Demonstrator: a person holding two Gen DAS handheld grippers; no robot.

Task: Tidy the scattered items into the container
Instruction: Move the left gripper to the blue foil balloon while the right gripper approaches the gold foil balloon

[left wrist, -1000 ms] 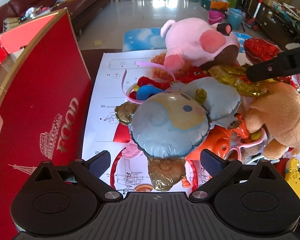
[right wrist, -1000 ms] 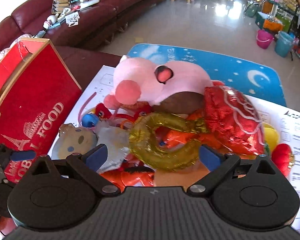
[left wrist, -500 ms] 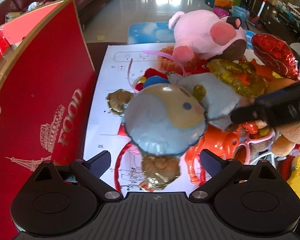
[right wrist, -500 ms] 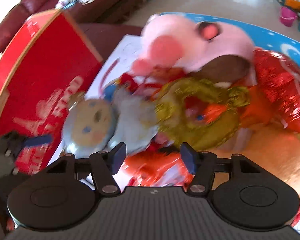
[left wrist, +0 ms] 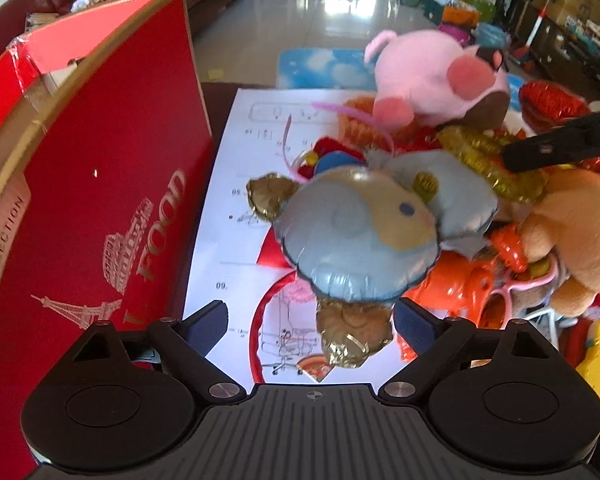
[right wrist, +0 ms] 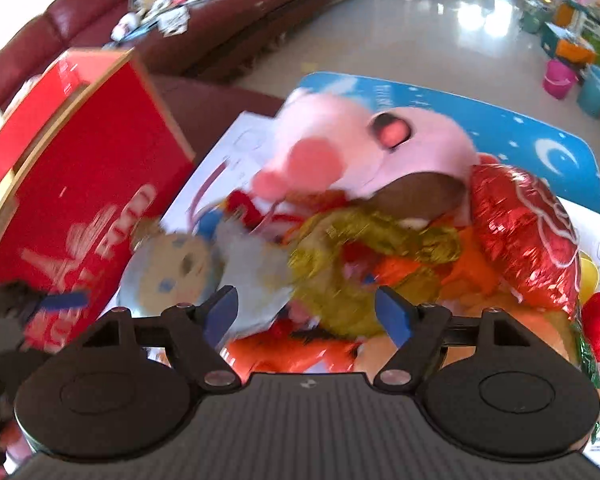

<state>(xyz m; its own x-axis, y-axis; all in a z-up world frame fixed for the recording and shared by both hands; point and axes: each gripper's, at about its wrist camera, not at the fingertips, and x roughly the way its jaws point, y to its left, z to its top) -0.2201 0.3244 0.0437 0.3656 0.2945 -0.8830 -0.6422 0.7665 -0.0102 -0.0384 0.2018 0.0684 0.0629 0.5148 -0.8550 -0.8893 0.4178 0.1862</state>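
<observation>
Left gripper (left wrist: 311, 322) wide, empty, above blue balloon (left wrist: 364, 236). Right gripper (right wrist: 310, 312) reopening, nothing pinched, gold balloon (right wrist: 364, 256) at 12. Red box (left wrist: 100, 200) at 9.

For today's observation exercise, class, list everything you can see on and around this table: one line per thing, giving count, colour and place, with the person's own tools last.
Cardboard food box: one, red with gold print, standing at the left.
Printed instruction sheet: one, white, under the pile.
Round foil character balloon: one, pale blue and tan, front of the pile.
Plush pig: one, pink, far side of the pile.
Crinkled foil ring balloon: one, gold, centre.
Foil balloon: one, red, right.
Plush bear: one, tan, right.
Shiny foil toy: one, orange, beneath the blue balloon.
Sofa: one, dark red leather, behind.
Left gripper: black, blue pads, open.
Right gripper: black, blue pads, open, jaws just widening, over the gold ring.
</observation>
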